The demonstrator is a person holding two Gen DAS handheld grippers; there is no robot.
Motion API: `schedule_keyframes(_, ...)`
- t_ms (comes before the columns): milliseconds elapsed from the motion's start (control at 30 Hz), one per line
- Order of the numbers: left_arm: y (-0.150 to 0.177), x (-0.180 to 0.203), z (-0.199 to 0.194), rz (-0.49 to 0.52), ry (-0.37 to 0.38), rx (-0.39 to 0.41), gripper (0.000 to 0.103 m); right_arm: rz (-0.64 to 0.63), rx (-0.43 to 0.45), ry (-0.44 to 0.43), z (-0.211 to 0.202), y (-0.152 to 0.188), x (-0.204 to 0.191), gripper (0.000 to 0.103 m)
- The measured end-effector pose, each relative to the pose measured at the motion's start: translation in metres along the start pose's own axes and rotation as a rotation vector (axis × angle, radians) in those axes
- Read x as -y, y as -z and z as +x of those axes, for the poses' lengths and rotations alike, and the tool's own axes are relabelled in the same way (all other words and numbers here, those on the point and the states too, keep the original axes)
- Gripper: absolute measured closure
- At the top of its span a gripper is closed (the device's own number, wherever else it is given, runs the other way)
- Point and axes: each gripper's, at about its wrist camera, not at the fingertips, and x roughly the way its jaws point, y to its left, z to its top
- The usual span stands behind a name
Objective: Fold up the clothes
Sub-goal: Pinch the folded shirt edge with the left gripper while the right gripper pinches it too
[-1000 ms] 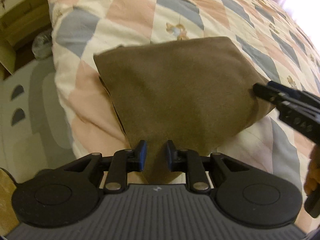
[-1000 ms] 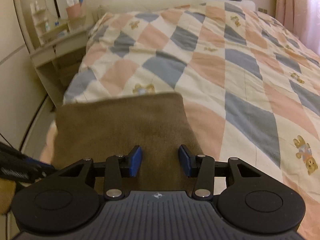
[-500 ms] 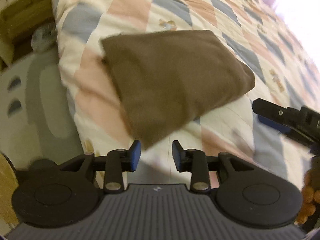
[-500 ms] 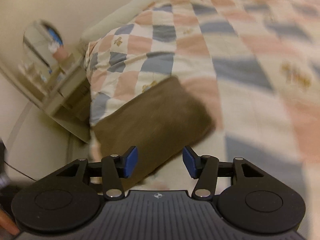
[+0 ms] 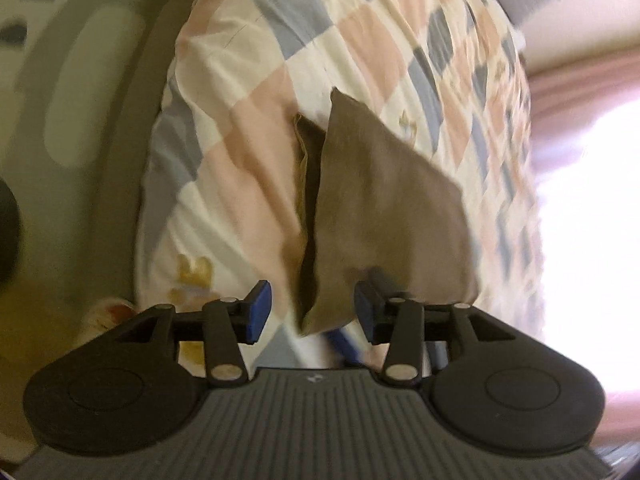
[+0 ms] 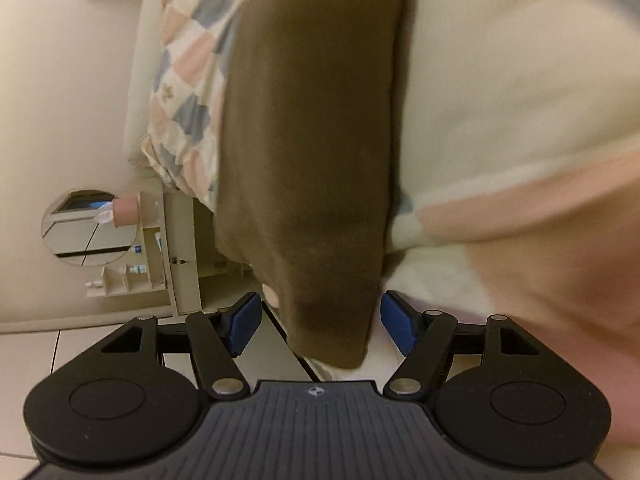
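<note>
Lying lengthwise from cameras: folded brown cloth (image 5: 384, 208) | left claw (image 5: 307, 312), right claw (image 6: 320, 322) agape, empty

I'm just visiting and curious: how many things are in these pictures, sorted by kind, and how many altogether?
Folded brown garment: 1
Patchwork quilt: 1
Grippers: 2, left gripper and right gripper, both open
Round mirror: 1
Pink cup: 1
Total: 6
</note>
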Motion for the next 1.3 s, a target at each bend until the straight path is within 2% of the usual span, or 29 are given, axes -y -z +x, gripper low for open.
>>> schedule_keyframes(100, -0.013, -0.012, 0.011, -0.113, 0.048, 0.001, 0.061, 0.035, 0.015, 0.005, 0.021, -0.001, 0.003, 0.035)
schedule_keyframes(167, -0.021, -0.019, 0.019, -0.178, 0.087, -0.004, 0.06, 0.05, 0.024, -0.015, 0.028, -0.003, 0.002, 0.047)
schedule_keyframes(200, -0.025, -0.022, 0.023, -0.21, 0.115, -0.008, 0.06, 0.045, 0.022, -0.03, 0.029, -0.005, 0.0, 0.062)
schedule_keyframes(233, -0.027, -0.025, 0.027, -0.244, 0.146, -0.013, 0.059, 0.044, 0.02, -0.058, 0.029, -0.006, -0.001, 0.069)
schedule_keyframes(300, -0.031, -0.027, 0.035, -0.283, 0.187, -0.014, 0.057, 0.058, 0.014, -0.112, 0.026, -0.008, -0.003, 0.071)
schedule_keyframes(433, -0.034, -0.029, 0.053, -0.356, 0.263, -0.045, 0.055, 0.1, 0.014, -0.156, 0.019, -0.009, -0.008, 0.072)
schedule_keyframes(533, -0.033, -0.027, 0.06, -0.372, 0.301, -0.045, 0.054, 0.161, 0.015, -0.19, 0.018, -0.009, -0.008, 0.072)
schedule_keyframes(633, -0.032, -0.024, 0.066, -0.352, 0.283, -0.038, 0.052, 0.214, 0.014, -0.219, 0.02, -0.01, -0.009, 0.072)
schedule_keyframes(800, -0.036, -0.022, 0.083, -0.339, 0.327, -0.025, 0.051, 0.226, 0.007, -0.245, 0.024, -0.013, -0.014, 0.072)
schedule_keyframes(867, -0.04, -0.016, 0.092, -0.293, 0.332, -0.035, 0.055, 0.214, 0.002, -0.233, 0.021, -0.016, -0.012, 0.072)
schedule_keyframes(1000, -0.042, -0.014, 0.103, -0.254, 0.33, -0.057, 0.083, 0.192, -0.007, -0.214, 0.018, -0.017, -0.007, 0.072)
schedule_keyframes(1033, -0.042, -0.015, 0.105, -0.25, 0.328, -0.063, 0.085, 0.185, -0.009, -0.206, 0.018, -0.017, -0.007, 0.072)
schedule_keyframes(1067, -0.042, -0.016, 0.107, -0.245, 0.326, -0.068, 0.086, 0.174, -0.016, -0.191, 0.017, -0.017, -0.007, 0.072)
schedule_keyframes(1100, -0.043, -0.016, 0.109, -0.241, 0.324, -0.074, 0.086, 0.154, -0.035, -0.164, 0.015, -0.019, -0.009, 0.065)
schedule_keyframes(1167, -0.043, -0.017, 0.114, -0.232, 0.321, -0.085, 0.086, 0.102, -0.074, -0.106, 0.011, -0.023, -0.013, 0.061)
schedule_keyframes(1233, -0.043, -0.018, 0.115, -0.235, 0.324, -0.082, 0.086, -0.023, -0.134, -0.027, -0.001, -0.035, -0.027, 0.06)
schedule_keyframes(1300, -0.044, -0.016, 0.117, -0.231, 0.311, -0.084, 0.087, -0.187, -0.174, 0.016, -0.02, -0.05, -0.049, 0.059)
